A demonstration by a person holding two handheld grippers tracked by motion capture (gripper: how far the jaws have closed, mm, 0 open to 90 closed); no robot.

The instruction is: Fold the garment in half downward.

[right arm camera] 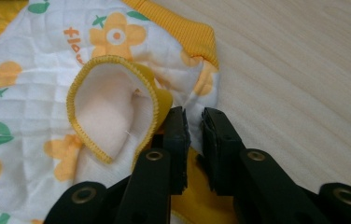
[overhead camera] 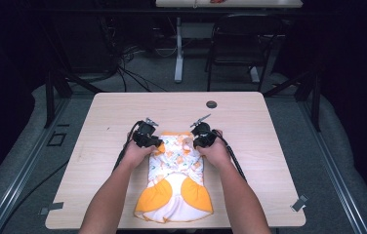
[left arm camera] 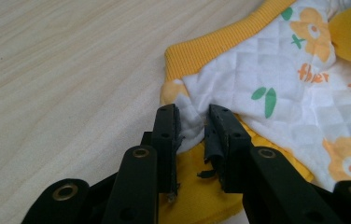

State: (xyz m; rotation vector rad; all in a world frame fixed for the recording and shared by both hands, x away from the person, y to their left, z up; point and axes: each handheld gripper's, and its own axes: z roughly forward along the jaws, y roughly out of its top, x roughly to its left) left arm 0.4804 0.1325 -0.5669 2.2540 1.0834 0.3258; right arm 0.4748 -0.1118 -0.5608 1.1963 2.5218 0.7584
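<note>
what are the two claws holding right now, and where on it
Both grip the flowered baby garment lying on the table. The left claw pinches white quilted fabric below the yellow collar; the right claw pinches its opposite top corner.

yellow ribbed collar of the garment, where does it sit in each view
High view: the collar is the thin yellow band at the garment's far end, between the two tools.
Left gripper view: it runs as a diagonal strip at top centre, above the jaws.
Right gripper view: it runs along the top, right of centre.
Shared landmark: the white cloth with orange flowers just beside the collar.
</note>
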